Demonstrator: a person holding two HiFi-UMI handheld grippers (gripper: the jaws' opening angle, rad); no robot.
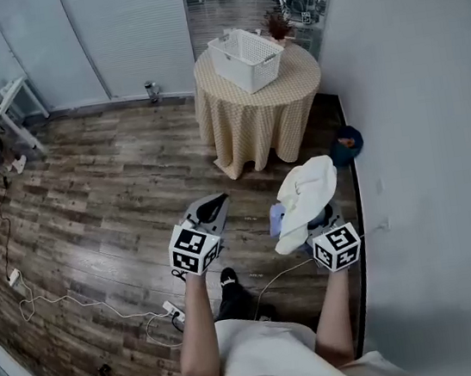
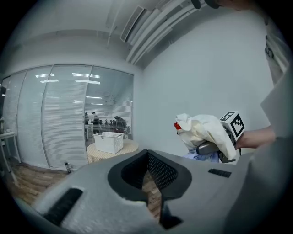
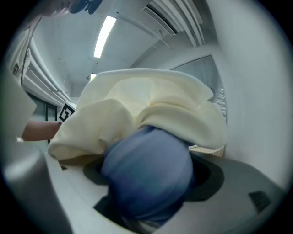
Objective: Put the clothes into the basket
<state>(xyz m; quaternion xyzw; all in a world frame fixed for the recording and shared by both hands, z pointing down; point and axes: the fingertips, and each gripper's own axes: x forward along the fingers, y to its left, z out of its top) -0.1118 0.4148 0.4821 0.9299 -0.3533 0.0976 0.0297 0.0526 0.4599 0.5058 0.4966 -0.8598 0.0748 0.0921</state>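
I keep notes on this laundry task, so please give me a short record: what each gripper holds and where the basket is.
left gripper: empty, jaws together
right gripper: shut on clothes, a cream piece over a blue one
basket: white, on the round table ahead
inside basket: no clothes visible

Cream garment (image 1: 306,192) over blue garment (image 3: 146,178); white lattice-walled basket (image 1: 241,69) on desk (image 1: 253,128) draped in pale yellow check; brown wood-grain floor (image 1: 106,192).
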